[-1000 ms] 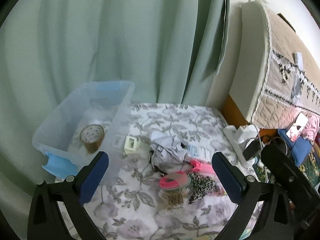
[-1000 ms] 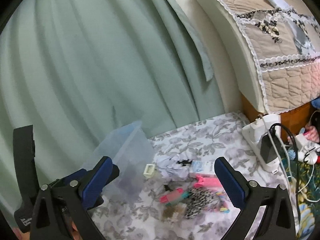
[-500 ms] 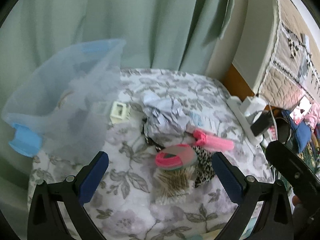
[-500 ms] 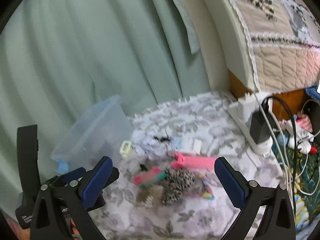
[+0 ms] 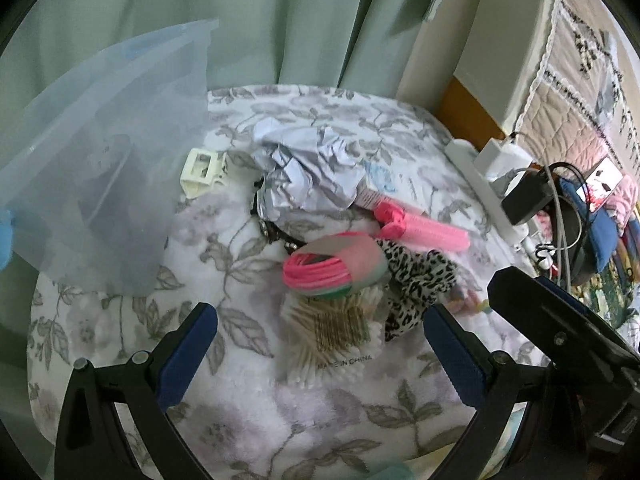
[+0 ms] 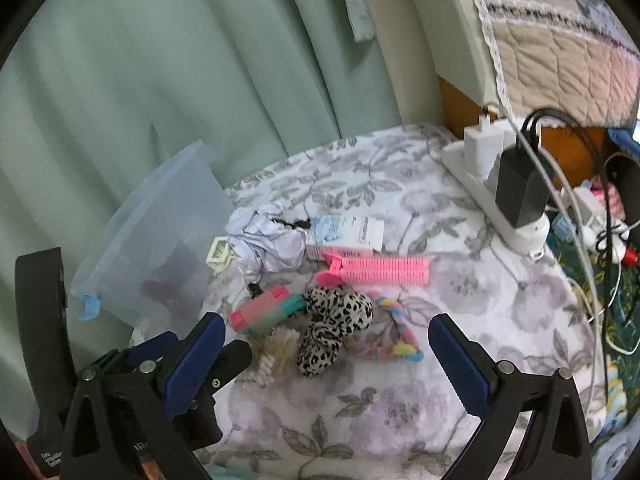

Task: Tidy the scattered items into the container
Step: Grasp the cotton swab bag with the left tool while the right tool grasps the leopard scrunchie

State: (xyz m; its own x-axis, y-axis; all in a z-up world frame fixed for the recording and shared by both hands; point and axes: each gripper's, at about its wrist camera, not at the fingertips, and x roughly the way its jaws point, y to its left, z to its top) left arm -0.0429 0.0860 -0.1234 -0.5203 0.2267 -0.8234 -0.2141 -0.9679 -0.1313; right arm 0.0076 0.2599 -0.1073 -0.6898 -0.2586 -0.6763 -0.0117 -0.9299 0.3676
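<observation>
A clear plastic bin (image 5: 108, 184) (image 6: 160, 248) with blue latches stands at the left of the floral-covered surface. Scattered beside it lie crumpled paper (image 5: 308, 176) (image 6: 268, 244), a cream clip (image 5: 200, 168), a pink hair roller clip (image 5: 424, 228) (image 6: 380, 270), a round pink-and-green case (image 5: 336, 266) (image 6: 266, 308), a leopard scrunchie (image 5: 416, 284) (image 6: 332, 320), a pack of cotton swabs (image 5: 336, 336) and a pastel braided band (image 6: 396, 332). My left gripper (image 5: 320, 352) hovers open just before the swab pack. My right gripper (image 6: 326, 356) is open near the scrunchie.
A white power strip (image 6: 492, 196) with plugged chargers and cables lies at the right edge of the surface. A small white and blue box (image 6: 348, 232) rests behind the pink clip. Green curtains (image 5: 240, 20) hang behind, and a quilted headboard (image 6: 560, 40) rises at right.
Both grippers have come down and forward toward the pile, so the items look larger and nearer. Both stay open and nothing has been taken hold of.
</observation>
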